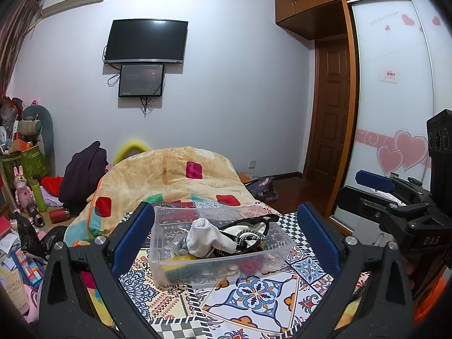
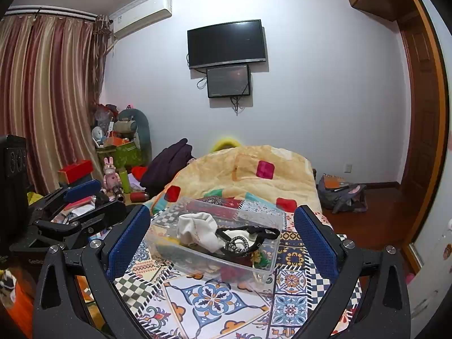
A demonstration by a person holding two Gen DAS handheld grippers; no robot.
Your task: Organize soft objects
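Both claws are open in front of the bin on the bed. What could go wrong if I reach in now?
The black headband lies draped over the white sock, with a coiled hair tie against it, so grabbing one may drag the others out. The clear plastic bin sits loose on the soft patterned sheet and could slide or tip if a claw catches its rim.

Open left gripper (image 1: 223, 237) before sock-filled bin (image 1: 219, 257)
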